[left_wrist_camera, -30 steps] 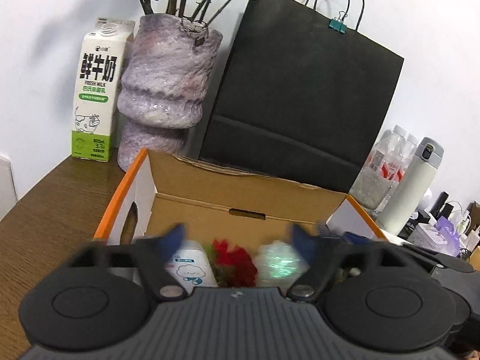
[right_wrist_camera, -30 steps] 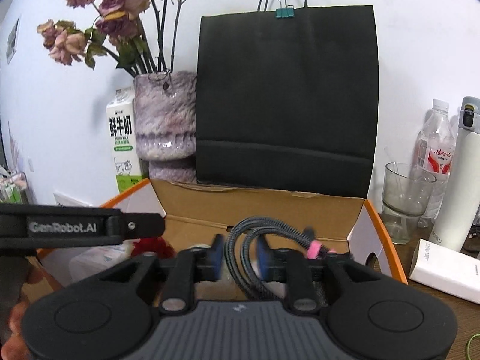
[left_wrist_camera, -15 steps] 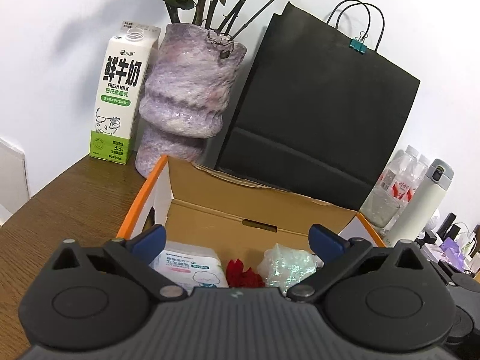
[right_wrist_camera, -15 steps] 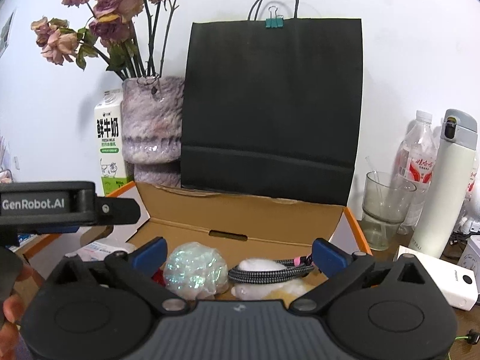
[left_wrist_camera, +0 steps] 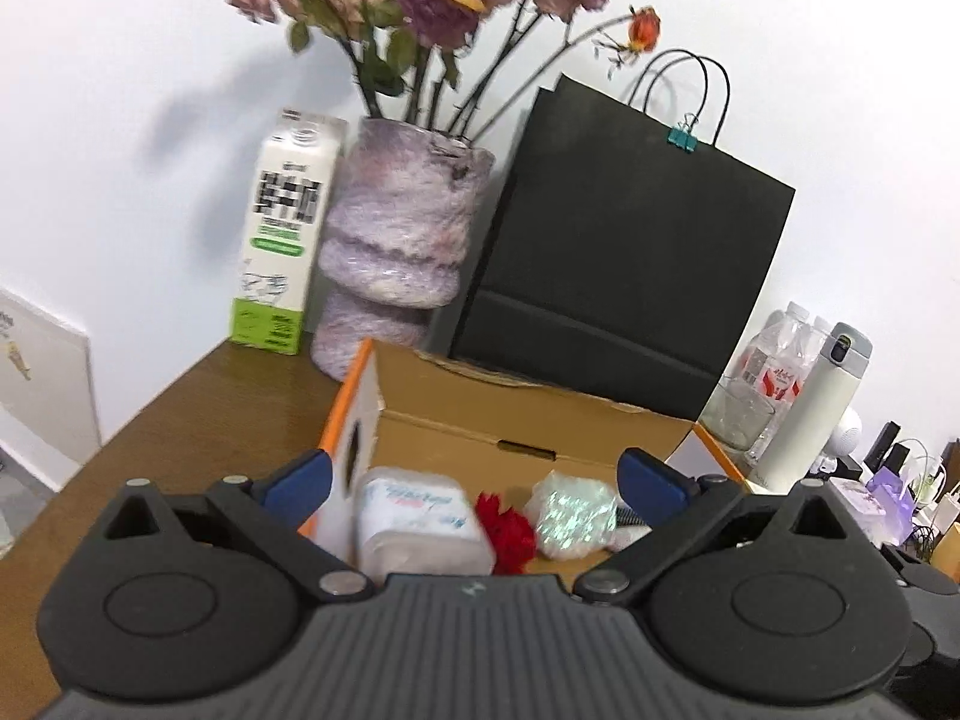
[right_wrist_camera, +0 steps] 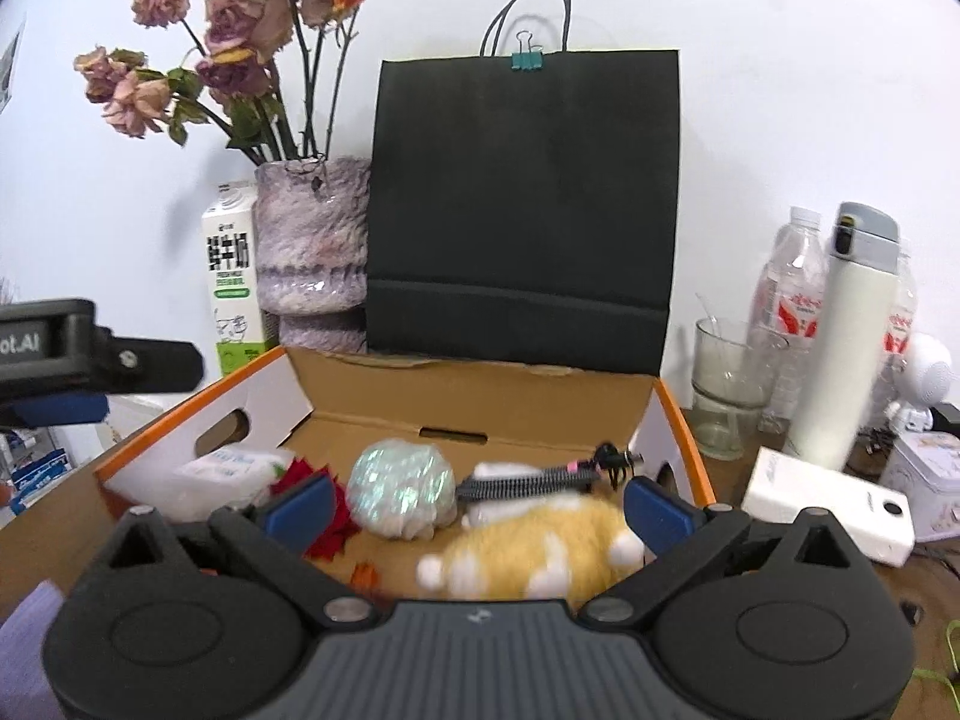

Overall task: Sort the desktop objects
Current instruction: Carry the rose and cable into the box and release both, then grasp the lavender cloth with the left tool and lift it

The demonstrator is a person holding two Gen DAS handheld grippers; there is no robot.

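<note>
Released since the earlier frame, the braided cable (right_wrist_camera: pixel 528 483) now lies inside the cardboard box (right_wrist_camera: pixel 480 387); both the right gripper (right_wrist_camera: pixel 477 507) and left gripper (left_wrist_camera: pixel 474 480) are spread empty, withdrawn from it, so another item can be fetched.

Partial white lettering "ot.AI" on the black gripper body (right_wrist_camera: pixel 90 354) left of the jaws, milk carton (right_wrist_camera: pixel 231 276) print beyond them blurred, unreadable

milk carton (left_wrist_camera: pixel 282 240) print blurred, plush toy (right_wrist_camera: pixel 540 546) smeared, left tongs (right_wrist_camera: pixel 60 354) cut off at edge
</note>
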